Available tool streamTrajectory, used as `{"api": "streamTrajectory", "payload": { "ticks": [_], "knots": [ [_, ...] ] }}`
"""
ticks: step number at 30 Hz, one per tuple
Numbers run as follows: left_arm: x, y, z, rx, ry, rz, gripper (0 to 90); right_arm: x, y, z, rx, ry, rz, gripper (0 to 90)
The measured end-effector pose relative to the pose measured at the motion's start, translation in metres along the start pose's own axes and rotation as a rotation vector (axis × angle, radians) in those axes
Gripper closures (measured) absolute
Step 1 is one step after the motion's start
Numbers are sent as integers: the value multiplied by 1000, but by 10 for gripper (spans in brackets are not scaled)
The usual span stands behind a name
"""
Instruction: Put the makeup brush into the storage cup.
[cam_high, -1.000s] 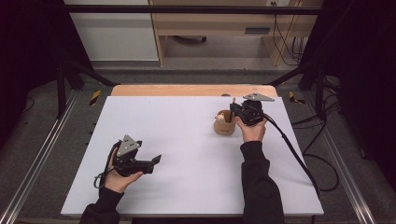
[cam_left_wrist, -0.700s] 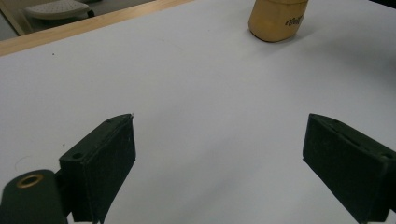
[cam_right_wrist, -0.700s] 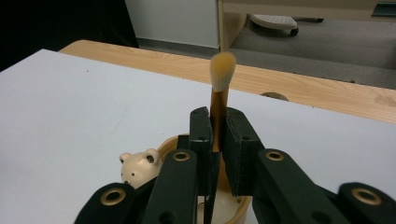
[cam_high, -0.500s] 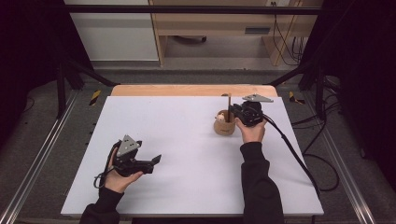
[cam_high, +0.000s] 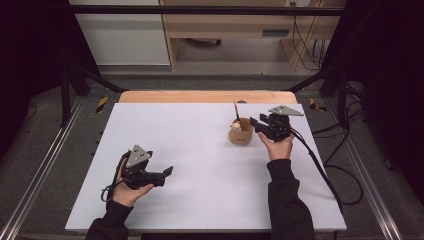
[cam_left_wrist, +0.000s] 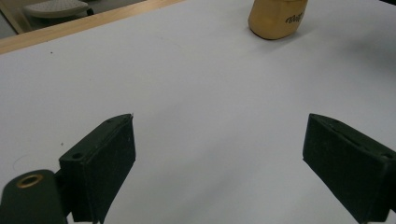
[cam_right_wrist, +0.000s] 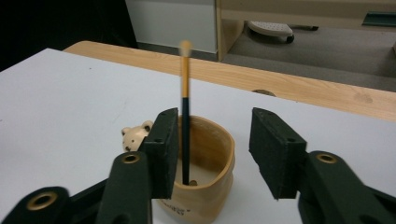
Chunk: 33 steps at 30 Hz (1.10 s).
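Pencil (cam_right_wrist: 185, 107) stands upright in the tan cup (cam_right_wrist: 205, 172) — right gripper (cam_right_wrist: 212, 149) spread around it; left gripper (cam_left_wrist: 224, 163) spread over bare table (cam_left_wrist: 196, 84).

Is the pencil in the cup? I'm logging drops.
In: the pencil stands upright inside the cup, between the open right gripper jaws.

Both of the person's arms are covered in dark long sleeves (cam_high: 282, 200) reaching to the wrists. Each hand carries a black tool: the left gripper (cam_high: 167, 171) on the near left, the right gripper (cam_high: 254, 121) on the far right. Each is topped by a grey three-cornered plate (cam_high: 138, 155). A black cable (cam_high: 320, 172) trails from the right one off the table's right edge. Up close, the jaws are blocky, faced with matte black pads (cam_right_wrist: 275, 149), with brass-ringed holes (cam_right_wrist: 131, 158) in the arms behind them.
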<state>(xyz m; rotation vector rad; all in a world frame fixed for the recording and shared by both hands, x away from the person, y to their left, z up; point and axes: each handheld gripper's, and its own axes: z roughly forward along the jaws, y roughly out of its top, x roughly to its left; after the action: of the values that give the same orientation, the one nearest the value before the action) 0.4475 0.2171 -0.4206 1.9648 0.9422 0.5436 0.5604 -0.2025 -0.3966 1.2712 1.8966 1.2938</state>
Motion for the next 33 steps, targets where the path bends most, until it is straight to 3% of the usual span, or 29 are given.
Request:
{"api": "streamTrajectory", "payload": {
  "ticks": [13,22,26,33],
  "knots": [
    [0,0,-1,-6,0,-8,89,21,-13,-35,-2,85,-80,220],
    [1,0,-2,-8,-1,-12,87,30,-23,-58,-42,137,-95,124],
    [2,0,-4,-11,0,-14,85,35,-28,-67,-36,145,-122,91],
    [4,0,-7,-14,-2,-12,76,38,-39,-81,-40,169,-120,71]
  ]
}}
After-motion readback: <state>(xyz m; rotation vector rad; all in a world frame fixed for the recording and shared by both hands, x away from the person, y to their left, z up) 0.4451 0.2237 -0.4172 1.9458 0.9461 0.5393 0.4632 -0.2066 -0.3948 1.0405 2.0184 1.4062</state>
